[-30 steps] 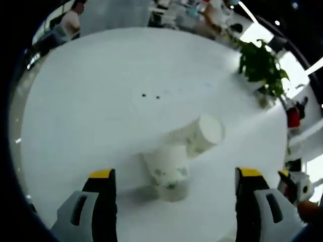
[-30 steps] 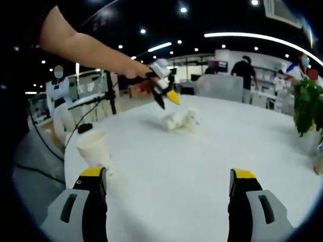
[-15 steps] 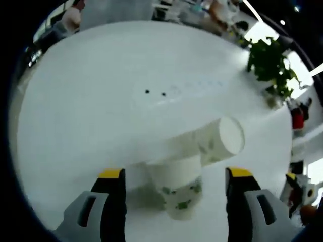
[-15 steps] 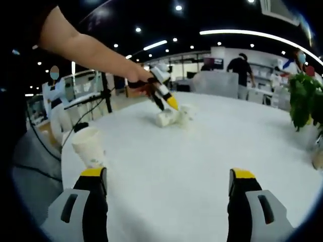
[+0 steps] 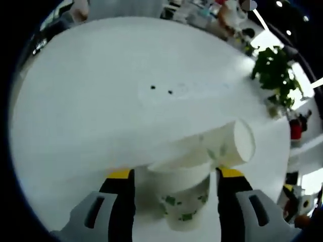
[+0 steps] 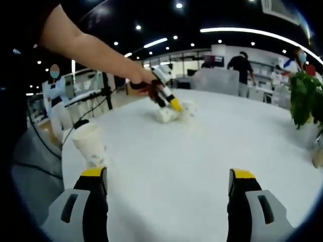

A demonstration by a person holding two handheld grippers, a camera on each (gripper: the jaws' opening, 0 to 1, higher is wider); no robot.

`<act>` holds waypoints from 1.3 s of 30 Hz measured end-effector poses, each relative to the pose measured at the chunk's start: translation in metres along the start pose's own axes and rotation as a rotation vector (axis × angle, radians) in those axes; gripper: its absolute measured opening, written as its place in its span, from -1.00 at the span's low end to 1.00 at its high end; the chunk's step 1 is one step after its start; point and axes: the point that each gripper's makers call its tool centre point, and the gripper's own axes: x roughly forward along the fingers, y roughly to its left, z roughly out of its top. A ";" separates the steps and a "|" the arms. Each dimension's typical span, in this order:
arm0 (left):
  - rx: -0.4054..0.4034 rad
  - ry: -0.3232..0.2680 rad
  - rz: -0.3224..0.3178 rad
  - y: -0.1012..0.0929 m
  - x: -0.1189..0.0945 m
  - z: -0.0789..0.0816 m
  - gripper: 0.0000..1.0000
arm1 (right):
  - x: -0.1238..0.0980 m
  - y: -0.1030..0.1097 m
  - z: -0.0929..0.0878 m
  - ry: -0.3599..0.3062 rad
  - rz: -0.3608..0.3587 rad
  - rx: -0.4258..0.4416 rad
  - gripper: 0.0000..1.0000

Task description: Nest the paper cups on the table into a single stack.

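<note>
A white paper cup with green print [image 5: 182, 199] sits between the jaws of my left gripper [image 5: 175, 174], its wide end pointing away from the camera. The jaws stand close on either side with narrow gaps, so the gripper is open. A second cup [image 5: 229, 143] lies on its side just behind it, touching. In the right gripper view a hand holds the left gripper [image 6: 169, 101] down at these two cups [image 6: 174, 114]. A third cup [image 6: 90, 146] stands upright near the table's left edge. My right gripper [image 6: 169, 176] hovers open above the table, holding nothing.
The round white table [image 5: 101, 101] carries two small dark dots [image 5: 161, 89]. A potted green plant [image 5: 275, 75] stands at its right edge, also the plant [image 6: 305, 98]. People, chairs and a stand with cables [image 6: 106, 91] are beyond the table.
My left gripper has come down over the printed cup and its jaws have narrowed around it. The right gripper has stayed about where it was.
</note>
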 end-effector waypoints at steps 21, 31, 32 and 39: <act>-0.014 -0.057 -0.036 0.005 -0.003 0.013 -0.19 | 0.006 0.004 0.002 0.004 0.014 -0.001 0.97; 0.078 -0.183 -0.053 -0.004 -0.015 0.035 -0.19 | 0.005 0.007 0.003 0.004 0.013 -0.004 0.96; 0.079 -0.191 -0.058 -0.005 -0.017 0.036 -0.20 | 0.005 0.007 0.003 0.004 0.014 -0.005 0.96; 0.180 -0.432 -0.032 -0.008 -0.044 0.076 -0.24 | 0.005 0.009 0.008 -0.001 0.016 -0.014 0.96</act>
